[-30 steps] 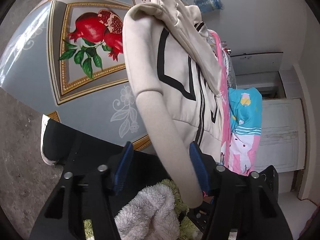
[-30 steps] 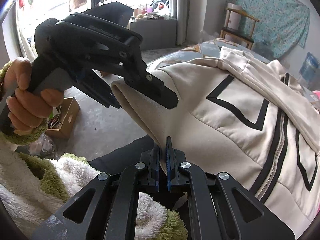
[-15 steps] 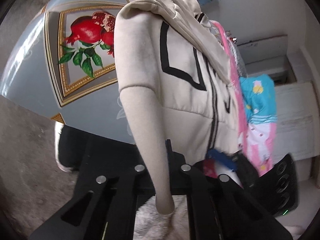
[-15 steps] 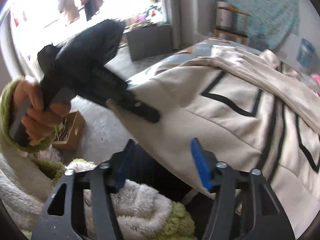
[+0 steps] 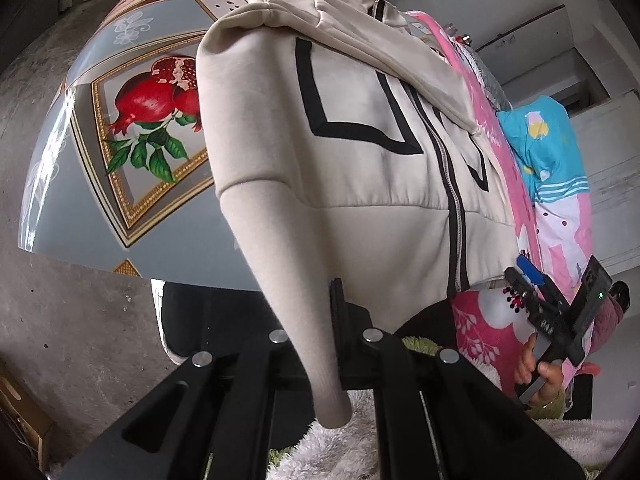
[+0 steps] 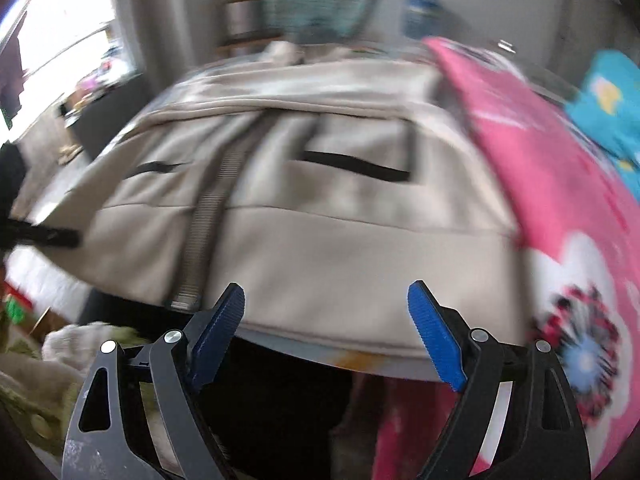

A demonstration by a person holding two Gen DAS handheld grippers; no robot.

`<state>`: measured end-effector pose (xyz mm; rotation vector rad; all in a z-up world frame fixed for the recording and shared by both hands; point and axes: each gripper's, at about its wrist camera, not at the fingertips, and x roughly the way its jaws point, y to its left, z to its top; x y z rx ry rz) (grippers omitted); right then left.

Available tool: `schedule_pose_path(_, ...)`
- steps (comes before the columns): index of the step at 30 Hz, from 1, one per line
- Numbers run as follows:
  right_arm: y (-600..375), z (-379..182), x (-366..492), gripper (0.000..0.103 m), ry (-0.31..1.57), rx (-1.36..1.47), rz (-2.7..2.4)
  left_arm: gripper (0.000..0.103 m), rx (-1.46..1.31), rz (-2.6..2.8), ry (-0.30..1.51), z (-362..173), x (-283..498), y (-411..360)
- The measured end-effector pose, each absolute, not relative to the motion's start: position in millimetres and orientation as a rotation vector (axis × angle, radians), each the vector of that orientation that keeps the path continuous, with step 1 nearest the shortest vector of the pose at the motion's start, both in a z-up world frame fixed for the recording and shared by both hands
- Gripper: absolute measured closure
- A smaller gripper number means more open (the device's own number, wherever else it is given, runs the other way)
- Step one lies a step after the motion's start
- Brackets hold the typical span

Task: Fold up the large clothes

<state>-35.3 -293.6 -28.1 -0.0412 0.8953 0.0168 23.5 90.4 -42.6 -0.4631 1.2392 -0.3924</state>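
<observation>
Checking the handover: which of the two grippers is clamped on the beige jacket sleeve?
The left gripper: shut on the beige hanging sleeve. The right gripper has just been opening, nothing between its blue pads.

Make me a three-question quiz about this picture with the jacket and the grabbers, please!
1. Where does the beige jacket lie?
A. on the table with the pomegranate picture
B. on the floor
C. on a chair

2. What colour are the stripes on the jacket?
A. red
B. black
C. green

3. What is the left hand-held gripper doing?
A. standing wide open
B. pinching the jacket's sleeve
C. holding a bottle

Answers:
1. A, the jacket is spread over the table beside the red fruit print.
2. B, black lines run along the zip and across the chest.
3. B, the sleeve hangs down between its closed jaws, while the right hand-held gripper has just been opening and holds nothing.
</observation>
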Motion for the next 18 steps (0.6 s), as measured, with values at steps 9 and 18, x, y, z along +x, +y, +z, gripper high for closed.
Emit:
schedule_pose_path(9,-359.0,-24.0,-51.2,0.022,0.878,0.109,-0.110,0.097,-0.410,-0.383,1.244,-39.7,25.1,84.4)
schedule_pose_path(18,-374.9,-41.6,-41.2,0.028,0.933,0.264,-0.087,0.097,-0.413,-0.381,1.248,-40.6,24.8,83.1)
